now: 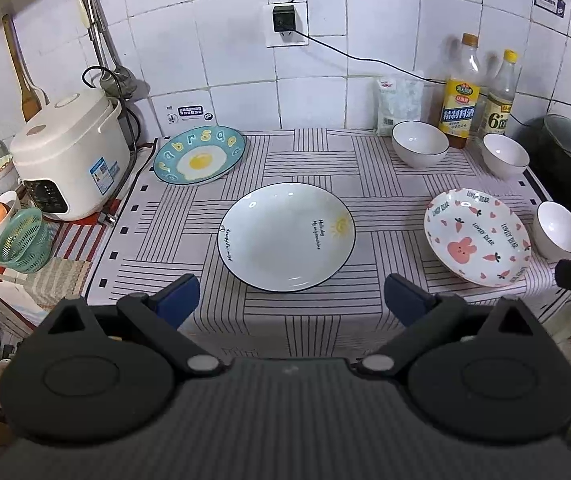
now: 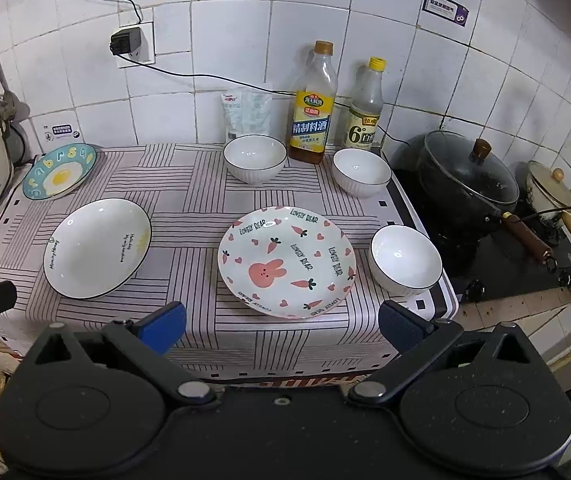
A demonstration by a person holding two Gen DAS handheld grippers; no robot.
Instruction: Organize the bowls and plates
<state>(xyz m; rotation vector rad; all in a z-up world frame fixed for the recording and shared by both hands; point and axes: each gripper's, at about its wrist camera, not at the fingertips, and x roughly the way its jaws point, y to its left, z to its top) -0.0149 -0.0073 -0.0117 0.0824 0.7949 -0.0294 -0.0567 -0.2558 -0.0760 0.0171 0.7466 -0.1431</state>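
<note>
Desk (image 1: pixel 297 160): covered by a striped cloth, holding every dish
Rice cooker (image 1: pixel 71 156): white, at the desk's left end
White plate (image 1: pixel 286 236): centre of the desk, just ahead of the left tool
Bunny plate (image 2: pixel 286 261): pink carrots and hearts, just ahead of the right tool
Egg plate (image 1: pixel 199 154): blue, far left corner beside the cooker
Bowls: two by the wall (image 2: pixel 254 158) (image 2: pixel 361 172), one (image 2: pixel 405 259) right of the bunny plate
Left tool (image 1: pixel 291 300): jaws wide, holding nothing
Right tool (image 2: pixel 282 322): jaws wide, holding nothing
</note>
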